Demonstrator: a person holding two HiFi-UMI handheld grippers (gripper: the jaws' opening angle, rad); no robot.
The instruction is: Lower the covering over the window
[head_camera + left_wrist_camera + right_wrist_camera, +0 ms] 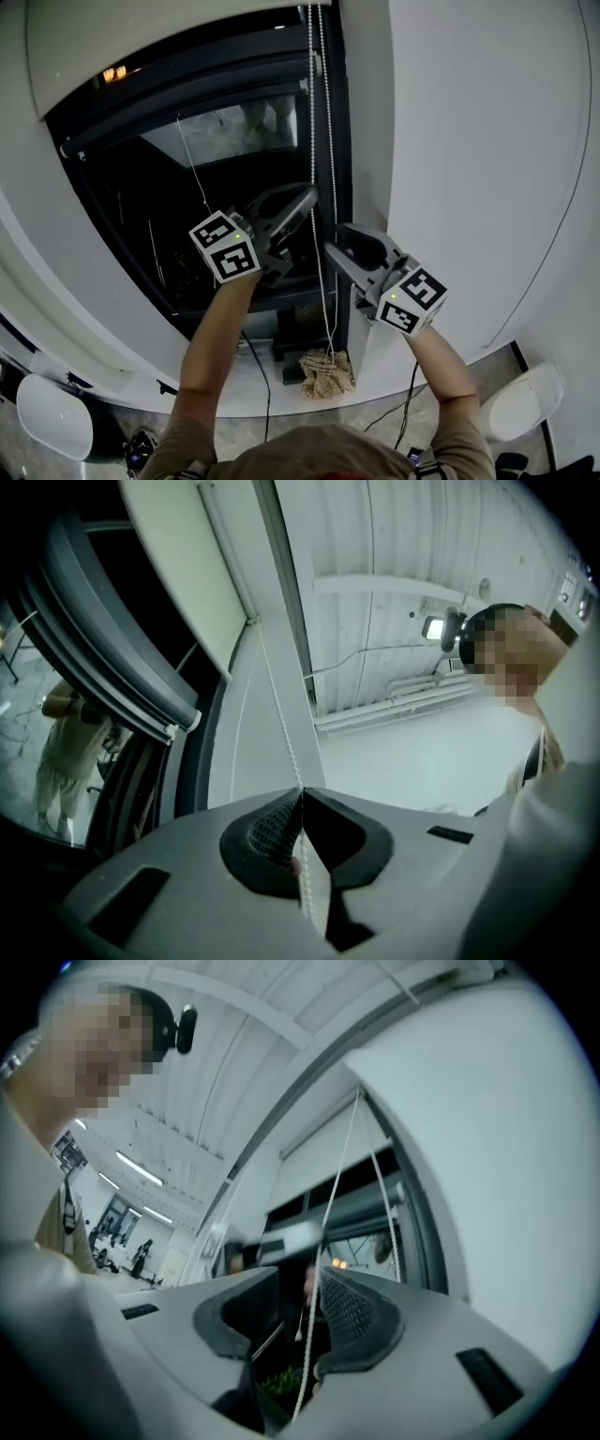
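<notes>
Fingers point(267, 832) of your left gripper point(302, 202) are clamped together on the bead chain point(313, 112) at centre frame. Your right gripper point(298, 1283) stands part open, with the chain running unpinched between its fingers. The blind point(141, 42) covers only the top of the window point(122, 216), upper left. At lower centre a tan woven bundle point(328, 373) lies below the chain; you can't make out any contents.
</notes>
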